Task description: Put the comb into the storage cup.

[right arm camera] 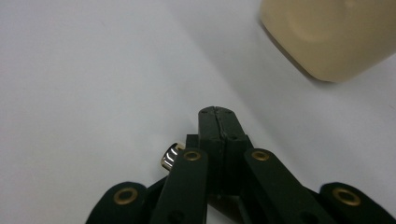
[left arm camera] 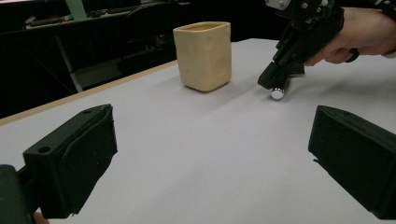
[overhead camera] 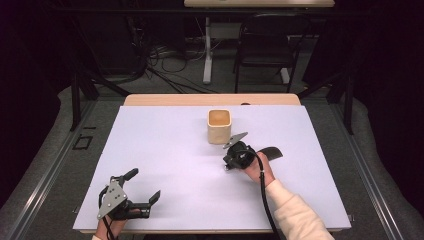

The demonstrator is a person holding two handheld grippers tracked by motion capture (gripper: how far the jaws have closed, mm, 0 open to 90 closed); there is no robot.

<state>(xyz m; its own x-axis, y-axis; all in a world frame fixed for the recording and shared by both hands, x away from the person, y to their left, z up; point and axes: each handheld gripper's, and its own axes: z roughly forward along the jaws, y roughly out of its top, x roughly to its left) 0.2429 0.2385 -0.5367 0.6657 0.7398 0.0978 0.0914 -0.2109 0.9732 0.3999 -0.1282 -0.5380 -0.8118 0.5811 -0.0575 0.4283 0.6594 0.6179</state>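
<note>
1. While the left gripper (overhead camera: 144, 187) rested at the lower left with jaws spread, the right gripper (left arm camera: 275, 84) hovered mid-frame, jaws pressed together.
2. A small silver cylinder (left arm camera: 278, 93) sat at its tips.
3. The cream cup (overhead camera: 219, 126) stood upright just behind, upper centre of the bench (overhead camera: 165, 150).

One cream cup (overhead camera: 219, 126), one small silver cylinder (left arm camera: 277, 93), two grippers

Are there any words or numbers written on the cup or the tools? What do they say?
None: no text can be read anywhere.
Cup: plain cream sides, no label.
Left tool and right tool: black parts, no marks that read.
Small shiny thing at the right tool's tip: too small to tell.
White table cover: blank.
</note>
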